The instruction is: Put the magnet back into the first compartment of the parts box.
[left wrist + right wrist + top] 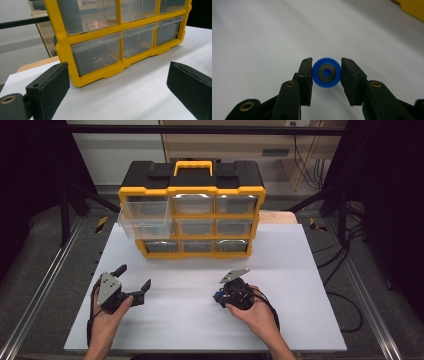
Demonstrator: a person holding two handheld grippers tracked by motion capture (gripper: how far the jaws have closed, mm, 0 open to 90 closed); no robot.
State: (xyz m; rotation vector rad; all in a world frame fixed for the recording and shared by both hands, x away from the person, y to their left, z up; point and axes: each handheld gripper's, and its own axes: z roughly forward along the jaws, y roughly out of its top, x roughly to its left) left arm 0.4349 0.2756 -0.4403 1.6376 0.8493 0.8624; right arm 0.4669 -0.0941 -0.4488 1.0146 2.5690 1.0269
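A small blue round part (326,72) with a grey ring in its middle sits between the black jaws of my right gripper (326,73), which is shut on it just over the white table top. In the high view the right gripper (218,296) is held low at centre right, with a speck of the blue part (216,295) at its tip. My left gripper (134,277) rests at the left with its jaws wide open and nothing between them. The left gripper (117,82) faces the yellow drawer cabinet (100,40).
The yellow and black drawer cabinet (192,215) stands at the back of the white table top (290,260), with clear drawers. Its top-left drawer (145,217) is pulled out toward me. Metal rails run along both sides of the table.
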